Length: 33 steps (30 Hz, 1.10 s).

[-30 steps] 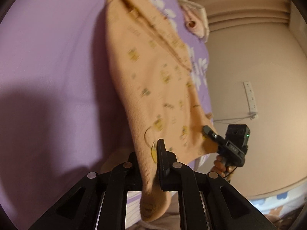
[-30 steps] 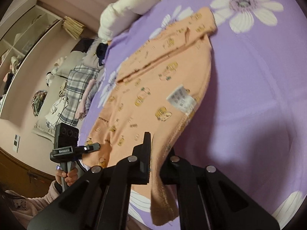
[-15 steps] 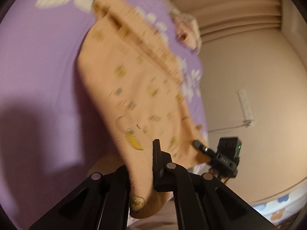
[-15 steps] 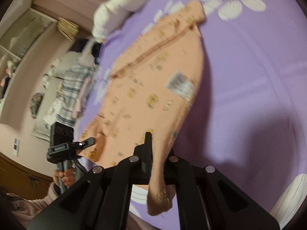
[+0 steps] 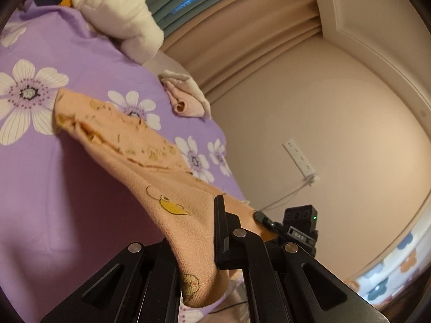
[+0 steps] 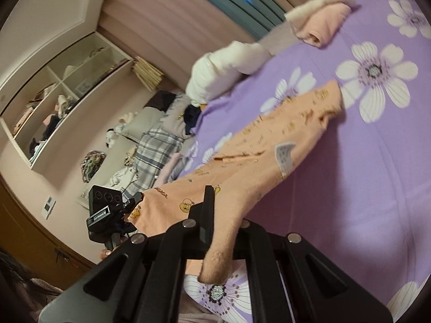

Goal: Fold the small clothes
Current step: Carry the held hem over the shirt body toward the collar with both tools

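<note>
A small orange garment point(image 5: 140, 145) with yellow cartoon prints lies stretched over a purple flowered bedsheet point(image 5: 40, 183). My left gripper point(image 5: 199, 231) is shut on one near corner of it and holds that edge lifted off the bed. My right gripper point(image 6: 223, 215) is shut on the other near corner, also lifted. The garment point(image 6: 269, 145) shows a white care label point(image 6: 284, 157) and its far end still rests on the sheet point(image 6: 377, 188). Each view shows the other gripper pinching the cloth: the right one point(image 5: 265, 219), the left one point(image 6: 134, 199).
A folded pink garment point(image 5: 186, 102) lies at the far bed edge, also in the right wrist view point(image 6: 323, 24). A white pillow roll point(image 5: 115, 8) sits by the curtains. Clothes and a plaid fabric point(image 6: 156, 148) are piled left of the bed below a shelf point(image 6: 67, 94).
Both grippers have raised the near edge of the garment and tilted upward. The cloth now slopes up from the bed, and more wall and curtain show.
</note>
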### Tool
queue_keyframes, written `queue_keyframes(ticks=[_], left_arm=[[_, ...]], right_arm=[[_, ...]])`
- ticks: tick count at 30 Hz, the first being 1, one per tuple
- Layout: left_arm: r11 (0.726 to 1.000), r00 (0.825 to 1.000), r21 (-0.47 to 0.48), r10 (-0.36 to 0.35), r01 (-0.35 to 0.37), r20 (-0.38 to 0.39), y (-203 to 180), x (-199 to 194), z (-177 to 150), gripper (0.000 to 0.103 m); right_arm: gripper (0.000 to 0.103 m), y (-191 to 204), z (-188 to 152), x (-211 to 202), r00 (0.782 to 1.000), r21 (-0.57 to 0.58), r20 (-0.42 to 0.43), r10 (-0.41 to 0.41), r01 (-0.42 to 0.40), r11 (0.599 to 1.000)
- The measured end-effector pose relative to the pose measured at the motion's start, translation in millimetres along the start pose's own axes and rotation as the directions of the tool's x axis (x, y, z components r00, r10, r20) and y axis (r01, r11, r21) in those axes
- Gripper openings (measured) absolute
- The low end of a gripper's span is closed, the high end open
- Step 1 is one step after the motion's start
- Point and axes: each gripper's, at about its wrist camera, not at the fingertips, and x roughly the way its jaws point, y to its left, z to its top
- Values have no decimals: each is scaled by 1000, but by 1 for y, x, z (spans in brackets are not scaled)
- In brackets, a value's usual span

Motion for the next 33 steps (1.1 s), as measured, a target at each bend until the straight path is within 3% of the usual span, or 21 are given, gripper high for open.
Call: queue_keyframes(ticks=[8, 19, 33], left_arm=[[999, 999, 45, 16, -14, -46, -22, -19, -12, 0], [1000, 996, 11, 22, -21, -85, -27, -35, -26, 0], [976, 993, -185, 107, -116, -58, 57, 16, 44, 0]], right_arm=[[4, 20, -3, -29, 1000, -64, 13, -6, 7, 998], [7, 39, -14, -60, 1000, -193, 19, -5, 9, 981], [7, -39, 60, 22, 999, 80, 16, -51, 50, 996]])
